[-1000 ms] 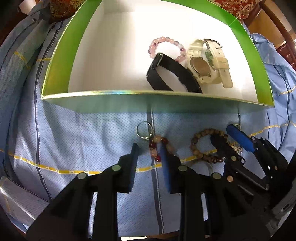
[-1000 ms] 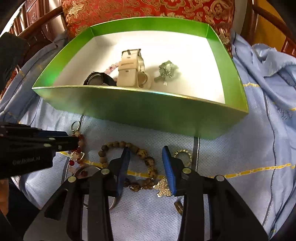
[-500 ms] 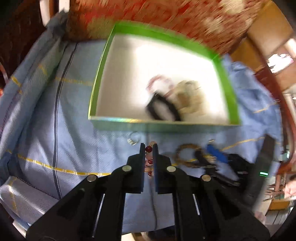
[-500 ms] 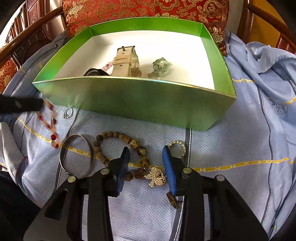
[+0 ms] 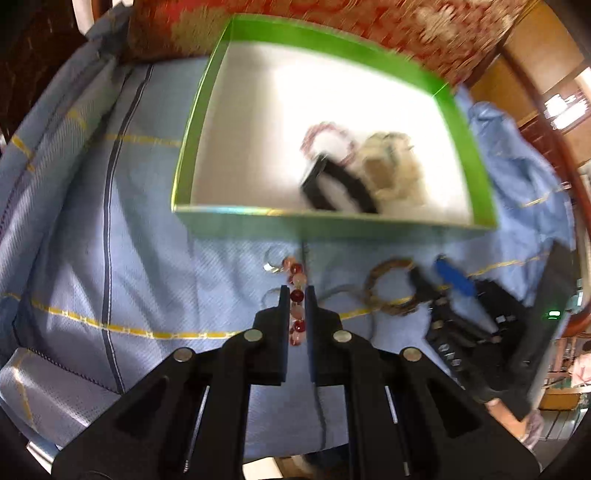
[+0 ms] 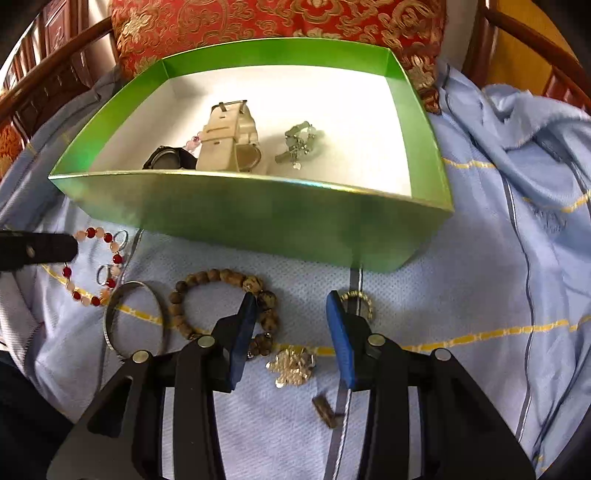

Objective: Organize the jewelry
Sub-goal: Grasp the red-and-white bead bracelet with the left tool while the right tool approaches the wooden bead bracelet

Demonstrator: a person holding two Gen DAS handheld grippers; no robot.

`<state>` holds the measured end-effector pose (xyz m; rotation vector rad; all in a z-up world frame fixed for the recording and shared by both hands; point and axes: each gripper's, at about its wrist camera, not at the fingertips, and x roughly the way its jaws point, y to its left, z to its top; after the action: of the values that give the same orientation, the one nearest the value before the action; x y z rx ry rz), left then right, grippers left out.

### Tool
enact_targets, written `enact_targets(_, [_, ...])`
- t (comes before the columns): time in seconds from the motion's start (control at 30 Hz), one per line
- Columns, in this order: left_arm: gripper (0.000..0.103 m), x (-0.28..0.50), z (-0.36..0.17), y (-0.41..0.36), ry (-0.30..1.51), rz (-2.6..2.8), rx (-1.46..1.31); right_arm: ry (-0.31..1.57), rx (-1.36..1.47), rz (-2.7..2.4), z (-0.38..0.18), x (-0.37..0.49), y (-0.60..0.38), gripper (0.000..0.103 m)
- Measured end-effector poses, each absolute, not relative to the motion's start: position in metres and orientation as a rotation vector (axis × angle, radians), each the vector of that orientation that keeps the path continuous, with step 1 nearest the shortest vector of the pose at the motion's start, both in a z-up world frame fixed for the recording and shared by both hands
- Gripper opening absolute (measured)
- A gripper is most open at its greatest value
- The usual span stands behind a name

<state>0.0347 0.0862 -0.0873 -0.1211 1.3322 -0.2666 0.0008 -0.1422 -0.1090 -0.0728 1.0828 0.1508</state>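
Right wrist view, cloth (image 6: 480, 280): a blue sheet with yellow lines is spread under everything, filling the lower frame.
Cushion (image 6: 280, 18): red and gold, seen along the top edge behind the box.
Box (image 6: 258, 218): green outside, white inside, set across the upper middle of the frame on the cloth.
Box contents: a cream watch (image 6: 229, 136), a black watch (image 6: 168, 160) to its left, a few pink beads (image 6: 194, 141) between them, and a silver charm piece (image 6: 299, 142) to the right.
Right gripper (image 6: 291, 328): seen at bottom centre, jaws apart and closed on nothing, a gold brooch (image 6: 291, 363) lying on the cloth between them.
Left gripper (image 5: 296, 306): seen at bottom centre of the left wrist view, clamped on the red bracelet (image 5: 297, 295); it enters the right view at the left edge.
Red bracelet, place: hanging as a loop from the left fingers at the left of the right view, in front of the box.
Wooden bracelet (image 6: 221, 277): on the cloth, just left of the right gripper's left finger.
Bangle (image 6: 135, 317): silver, left of the wooden bracelet.
Rings: two silver rings (image 6: 122, 238) lie by the red loop; a gold ring (image 6: 356, 299) lies behind the right finger.
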Motion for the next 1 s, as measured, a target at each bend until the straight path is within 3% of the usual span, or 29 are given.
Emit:
enact_targets(0.33, [0.014,0.043,-0.109,0.105,1.383,-0.155,-0.140,1.122,-0.120,0.332,-0.106,-0.011,-0.113,0.040])
enact_targets(0.47, [0.026,0.044,-0.110,0.106,1.381,-0.139,-0.133,1.091,-0.121,0.299,-0.099,-0.013,-0.115,0.040])
enact_targets(1.0, [0.025,0.058,-0.133,0.098,1.358,-0.095,-0.045,1.085,-0.147,0.190,-0.113,-0.002,-0.118,0.042])
